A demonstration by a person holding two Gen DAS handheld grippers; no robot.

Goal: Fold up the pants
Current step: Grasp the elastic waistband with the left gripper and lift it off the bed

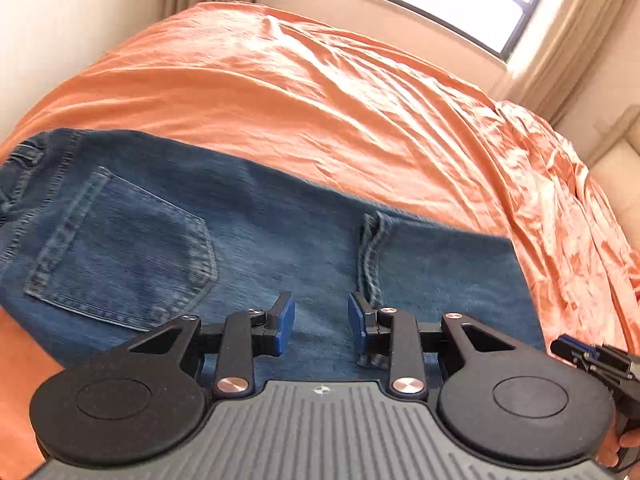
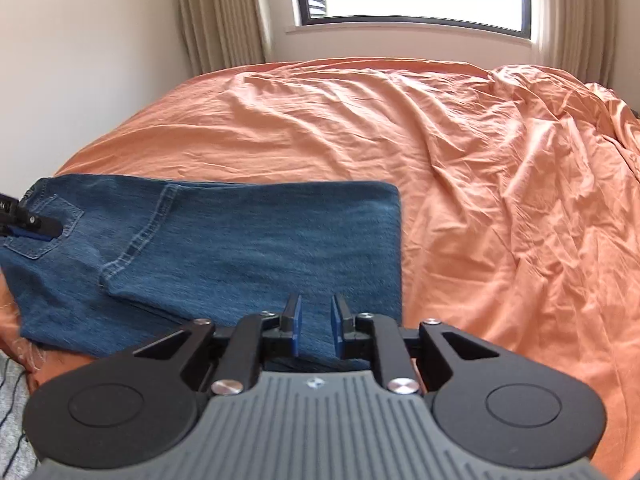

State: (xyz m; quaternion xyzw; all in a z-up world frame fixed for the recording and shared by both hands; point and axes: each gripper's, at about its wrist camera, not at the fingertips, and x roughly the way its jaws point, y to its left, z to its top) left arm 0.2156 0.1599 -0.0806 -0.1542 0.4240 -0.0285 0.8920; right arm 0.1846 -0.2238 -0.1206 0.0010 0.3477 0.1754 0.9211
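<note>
Our left gripper (image 1: 321, 322) and right gripper (image 2: 316, 328) both hang empty with fingers apart over the folded jeans (image 2: 248, 236), which stretch sideways across the orange bed sheet (image 2: 440, 140).

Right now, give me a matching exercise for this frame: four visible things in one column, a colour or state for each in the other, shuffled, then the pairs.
1. folded blue denim jeans
2. wrinkled cotton bedsheet
3. left gripper
4. pleated window curtain

A. beige, hanging
B. orange
C. fingers apart, nothing between them
D. lying flat, back pocket up

Pairs: 1-D, 2-B, 3-C, 4-A
</note>
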